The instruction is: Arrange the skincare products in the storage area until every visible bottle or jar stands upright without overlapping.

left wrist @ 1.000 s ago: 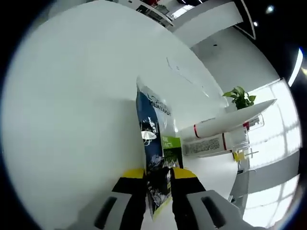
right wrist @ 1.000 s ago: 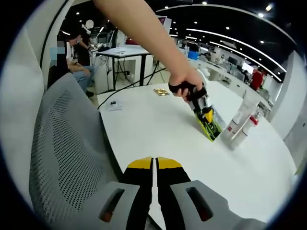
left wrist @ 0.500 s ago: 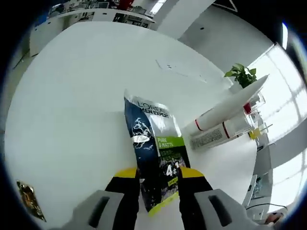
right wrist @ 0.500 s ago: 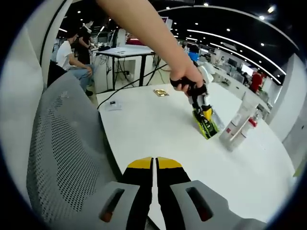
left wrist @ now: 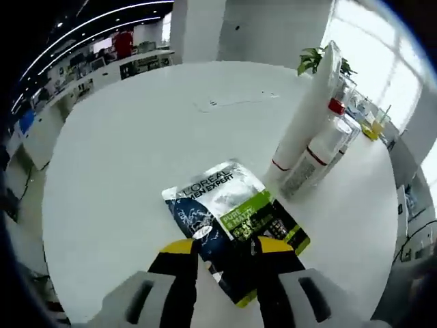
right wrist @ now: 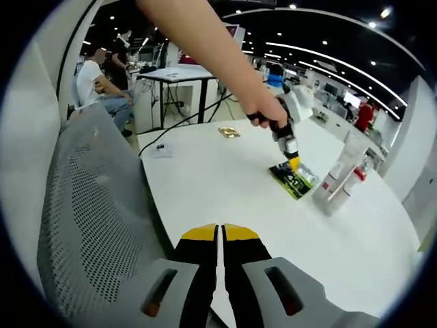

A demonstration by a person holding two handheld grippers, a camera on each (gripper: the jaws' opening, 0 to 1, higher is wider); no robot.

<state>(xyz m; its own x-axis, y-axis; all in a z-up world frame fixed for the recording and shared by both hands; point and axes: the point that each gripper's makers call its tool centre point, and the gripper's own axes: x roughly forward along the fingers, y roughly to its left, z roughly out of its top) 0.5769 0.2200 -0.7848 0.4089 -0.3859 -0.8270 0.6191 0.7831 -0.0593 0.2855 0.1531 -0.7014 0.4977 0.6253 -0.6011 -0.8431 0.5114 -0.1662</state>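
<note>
Left gripper (left wrist: 227,254): we see its yellow-tipped jaws closed on the near edge of the L'Oréal Men Expert packet (left wrist: 232,222). In the right gripper view it (right wrist: 293,162) comes down steeply from a person's hand (right wrist: 263,116) onto the same packet (right wrist: 293,180).

Packet: dark blue, silver and green, lying flat or nearly flat on the white table (left wrist: 130,137), printed face up. We judge the edge grip is for tipping or sliding it; flat as it is, it is not upright.

Tall white tube (left wrist: 308,113): stands cap-down just right of the packet, a red band near its foot. Upright already, so we leave it.

Red-capped bottle (left wrist: 321,147): white, printed label, standing close against the tube on its far side. We cannot tell whether the two touch. In the right gripper view the pair (right wrist: 339,176) stands just beyond the packet.

Potted plant (left wrist: 315,60): behind the tube, at the far table edge.

Gold wrapper (right wrist: 229,131): small, flat on the table, well apart from the products.

Grey mesh chair (right wrist: 89,205): pulled up at the table's near edge.

Right gripper (right wrist: 219,239): jaws pressed together on nothing, held low over the near table edge, well apart from the products. We judge it is waiting, clear of the work.

Stage: packet in hand; we judge standing it near the tube without overlap is not yet done.
</note>
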